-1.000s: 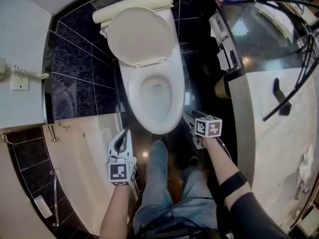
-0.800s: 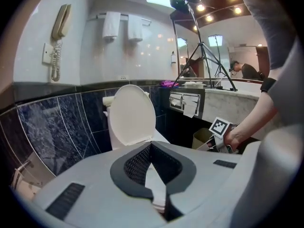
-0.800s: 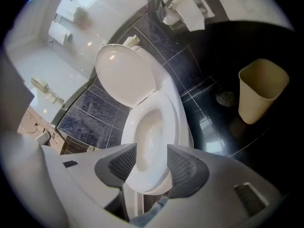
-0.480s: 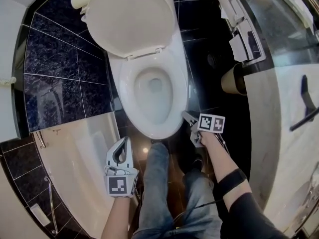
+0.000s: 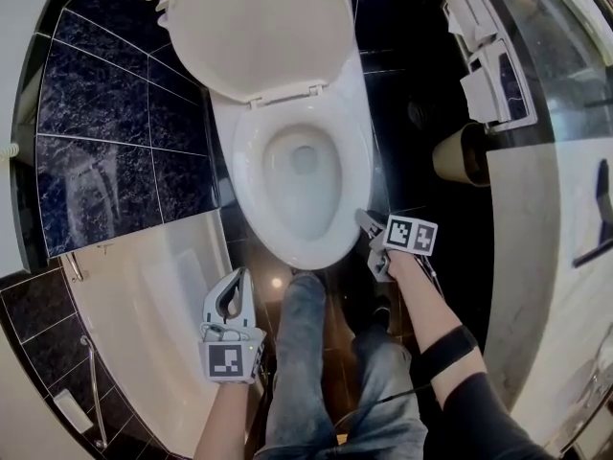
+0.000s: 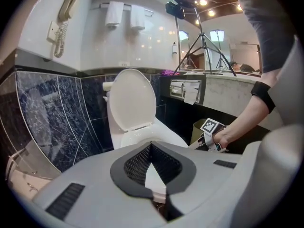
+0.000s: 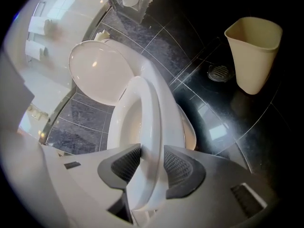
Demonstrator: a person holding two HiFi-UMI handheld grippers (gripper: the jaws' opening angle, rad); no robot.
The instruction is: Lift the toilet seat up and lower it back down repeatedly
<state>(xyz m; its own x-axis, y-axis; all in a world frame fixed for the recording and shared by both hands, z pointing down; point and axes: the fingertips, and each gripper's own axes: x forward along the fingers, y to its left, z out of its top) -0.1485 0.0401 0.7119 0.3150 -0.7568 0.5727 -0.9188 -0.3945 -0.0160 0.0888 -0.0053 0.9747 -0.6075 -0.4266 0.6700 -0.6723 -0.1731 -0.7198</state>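
The white toilet seat (image 5: 352,166) lies flat on the bowl, and the lid (image 5: 254,27) stands upright against the tank. My right gripper (image 5: 369,226) is at the seat's front right rim. In the right gripper view the seat's edge (image 7: 147,108) runs between the two pads, and the jaws of my right gripper (image 7: 152,167) are closing, with both pads touching the seat. My left gripper (image 5: 233,281) hangs low in front of the bowl on the left, apart from the toilet. The jaws of my left gripper (image 6: 152,167) are open with nothing between them.
A cream waste bin (image 5: 460,153) stands on the dark floor right of the bowl. A paper holder (image 5: 488,75) hangs on the right wall. The bathtub's rim (image 5: 144,324) is at the left. The person's legs (image 5: 306,353) stand just in front of the bowl.
The head view has moved in over the toilet, so the bowl looks larger. The right gripper has stayed at the seat's front right rim. The left gripper has barely moved.
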